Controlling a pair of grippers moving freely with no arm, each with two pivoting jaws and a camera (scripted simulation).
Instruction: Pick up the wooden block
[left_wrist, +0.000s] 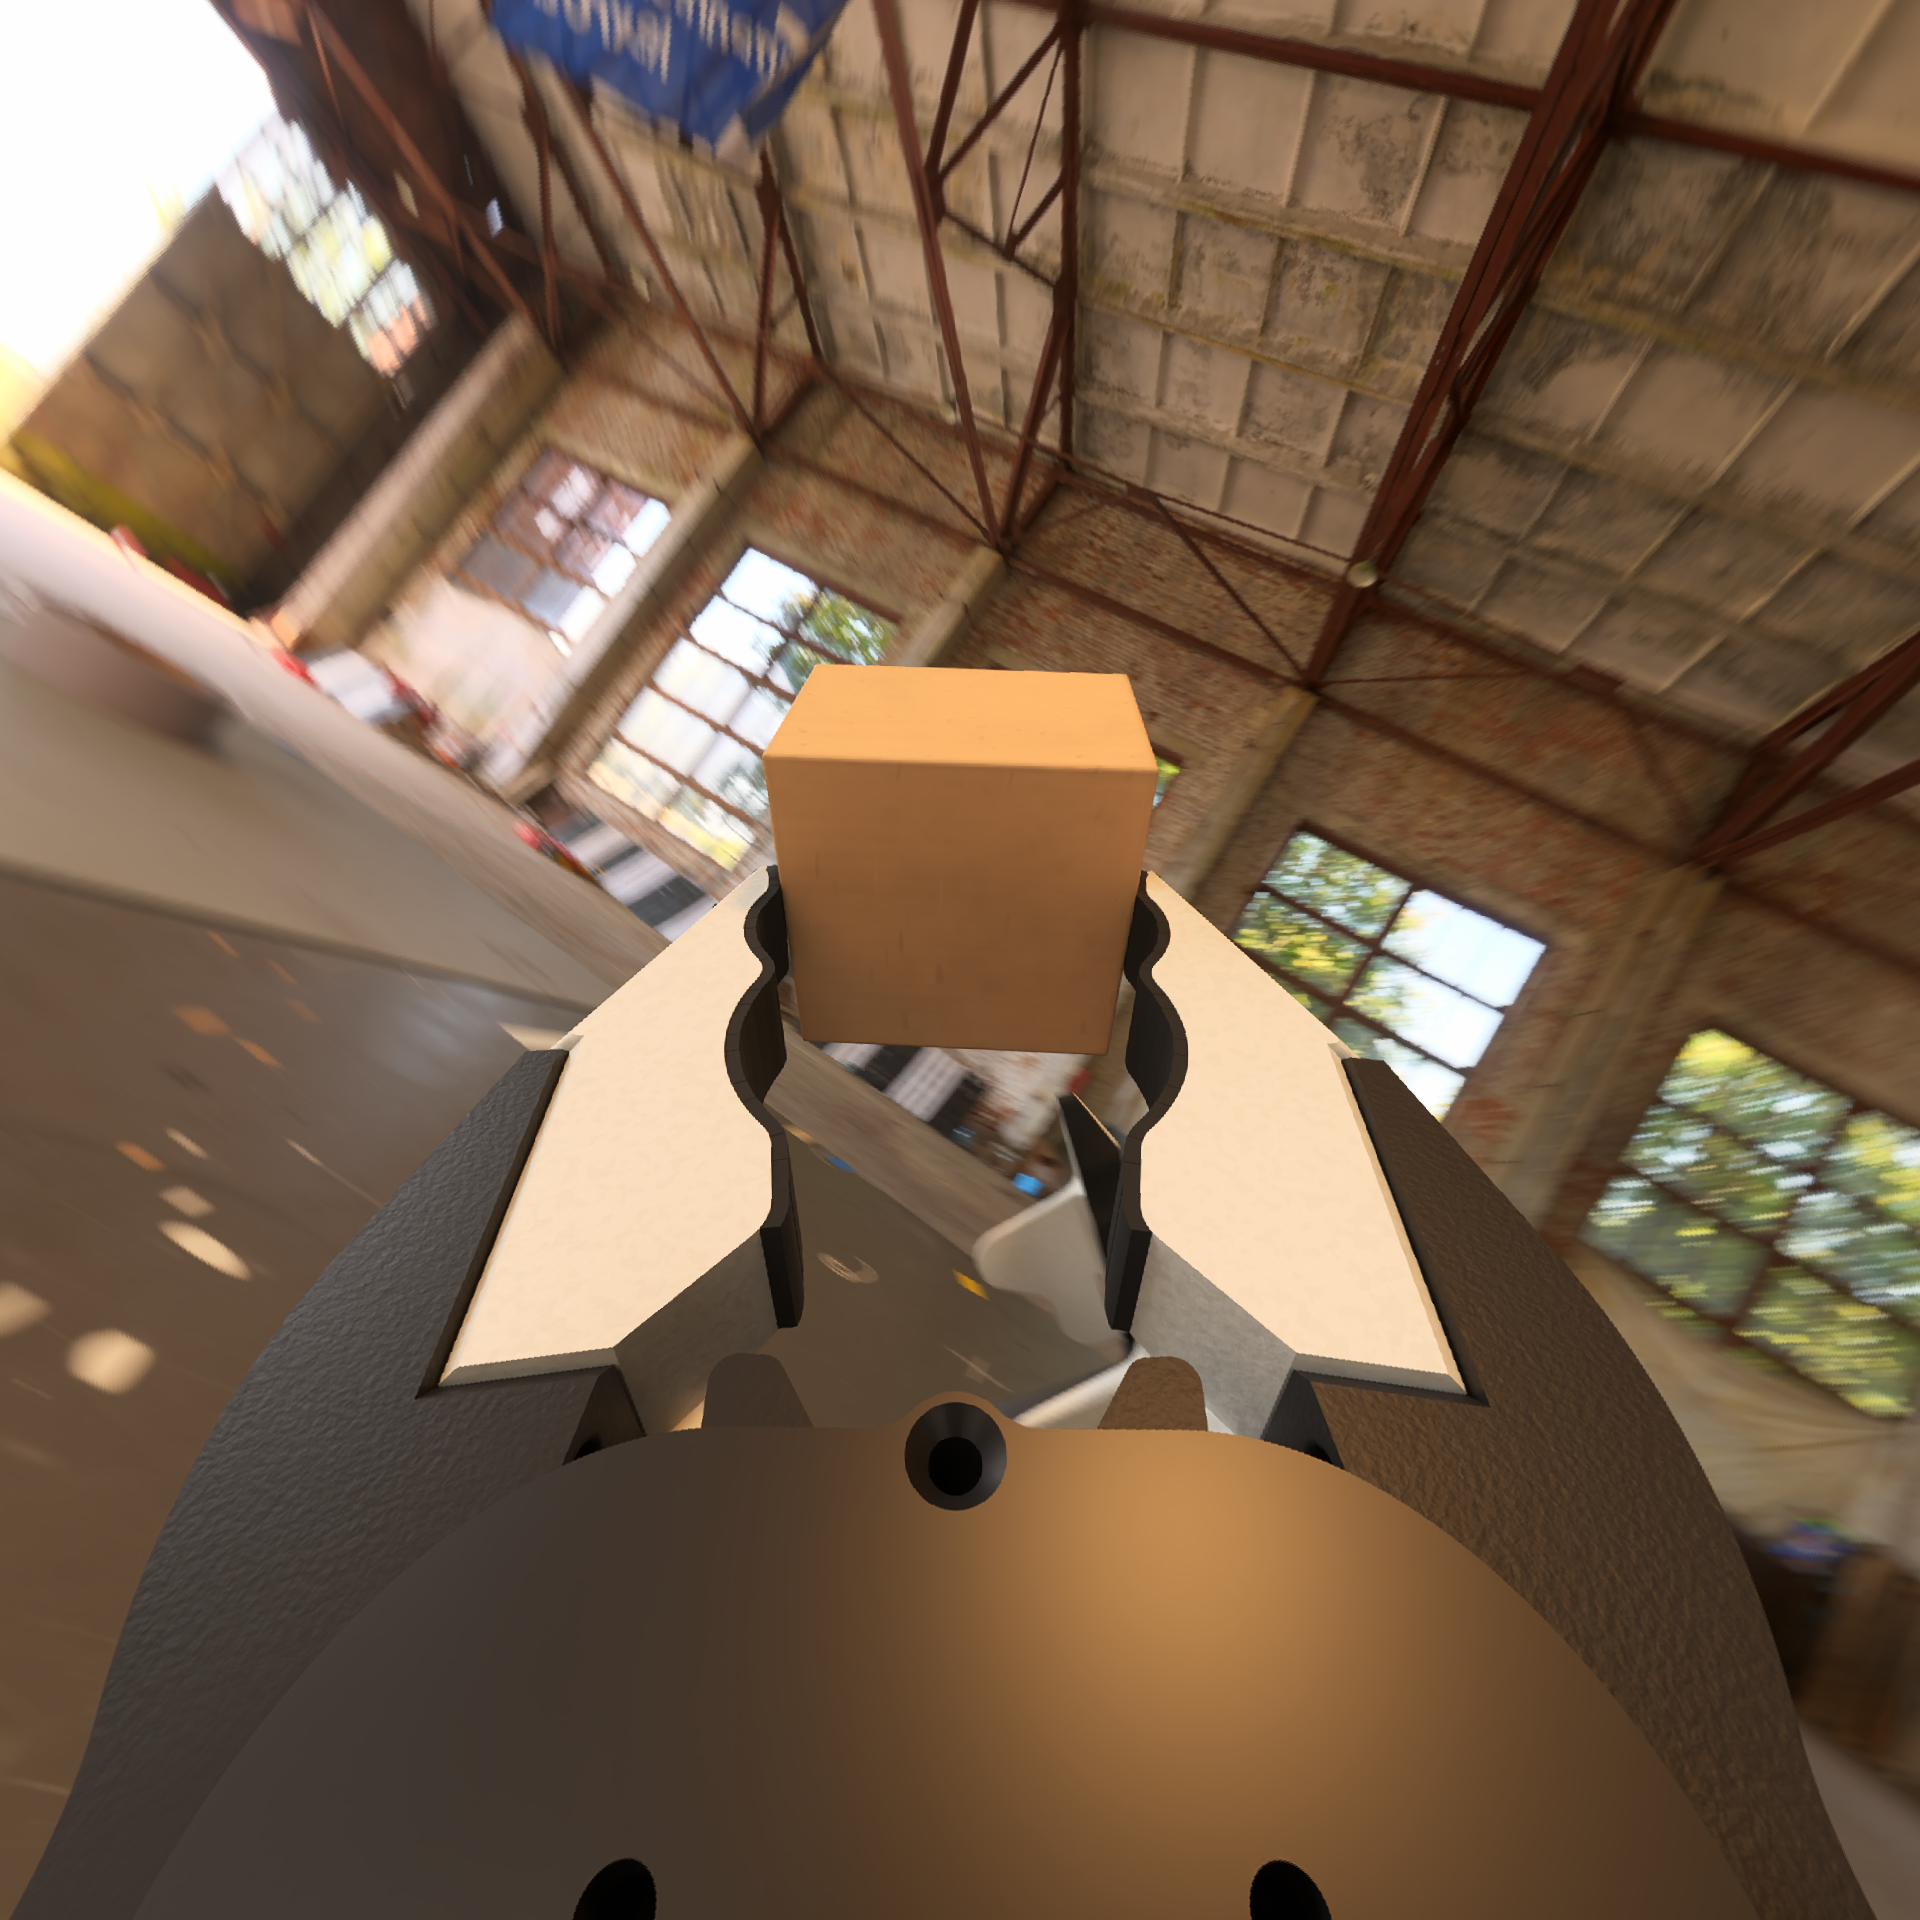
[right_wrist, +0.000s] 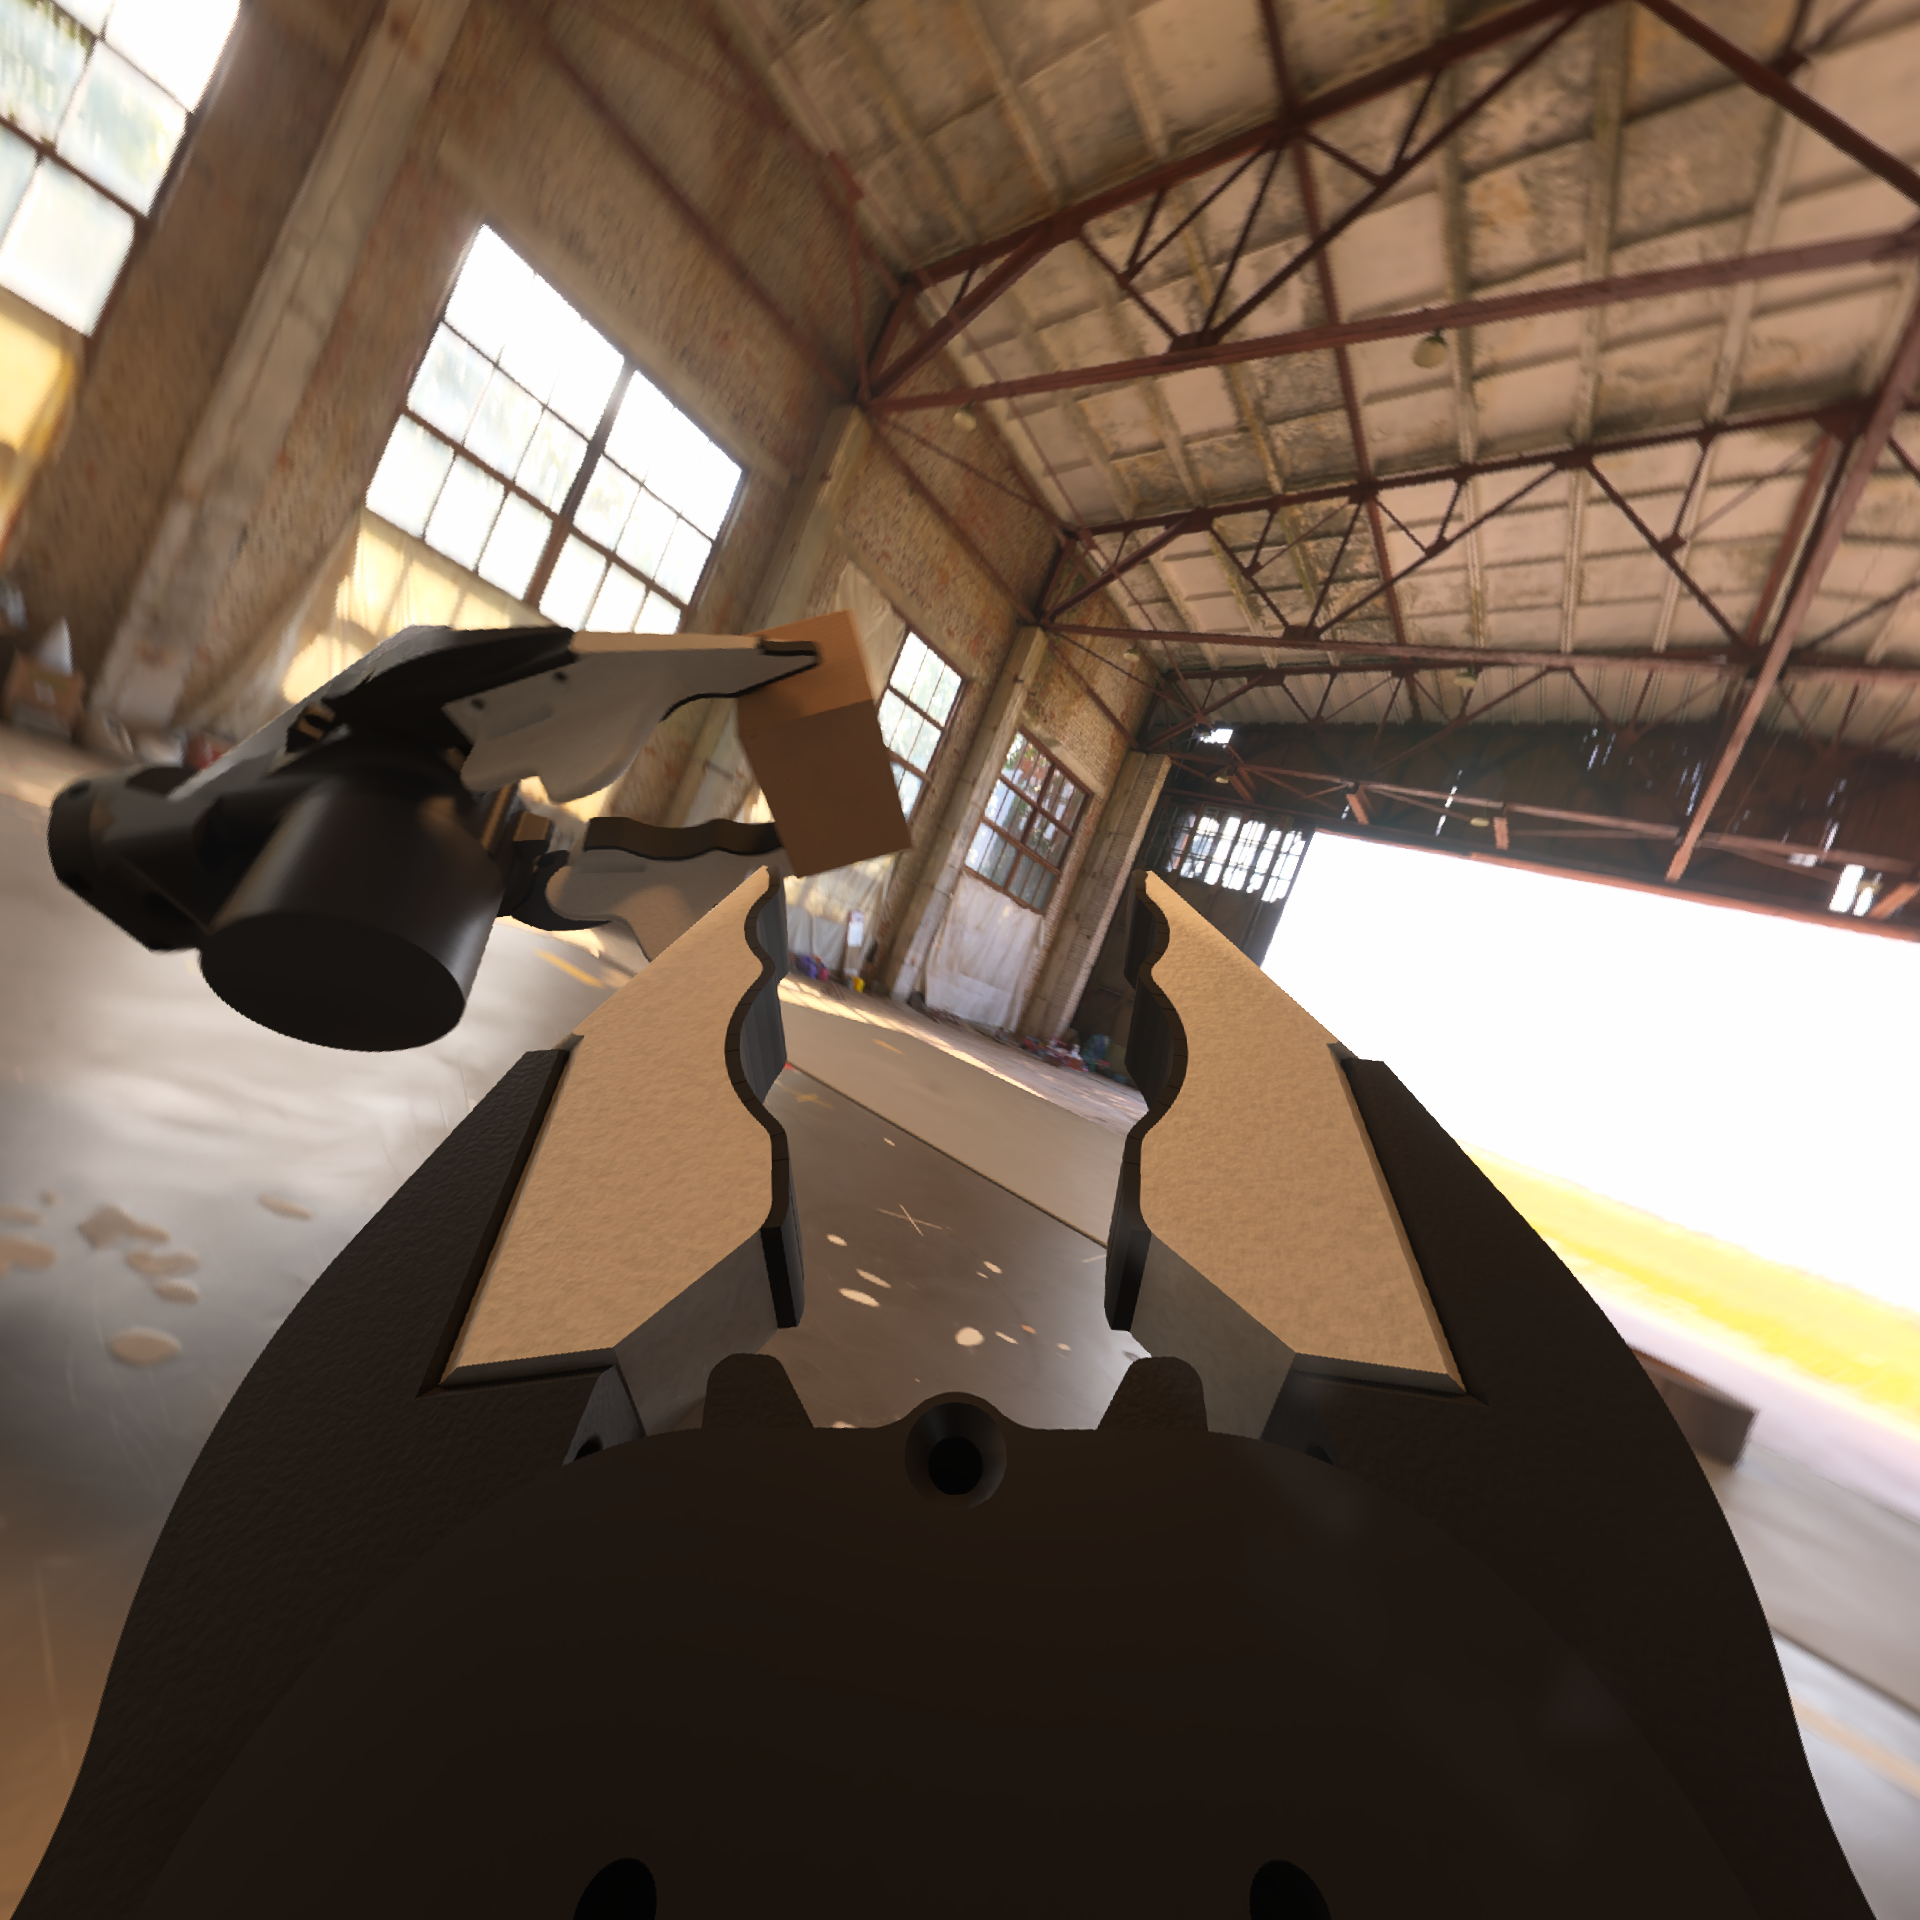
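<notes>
The wooden block (left_wrist: 956, 862) is a light tan cube held up in the air, seen against the hall's windows. My left gripper (left_wrist: 958, 878) is shut on it, the two fingertips pressing its left and right sides near its lower half. In the right wrist view the block (right_wrist: 831, 769) shows tilted, clamped in the left gripper (right_wrist: 795, 740), up and to the left of my right gripper (right_wrist: 958, 878). The right gripper is open and empty, and its left fingertip is just below the block without touching it.
A large hall surrounds both grippers, with a grey floor (right_wrist: 904, 1226) far below. A blue banner (left_wrist: 665, 52) hangs from the ceiling. A low brown box (right_wrist: 1704, 1413) sits on the floor at the right. A wide bright doorway (right_wrist: 1558, 1018) opens ahead.
</notes>
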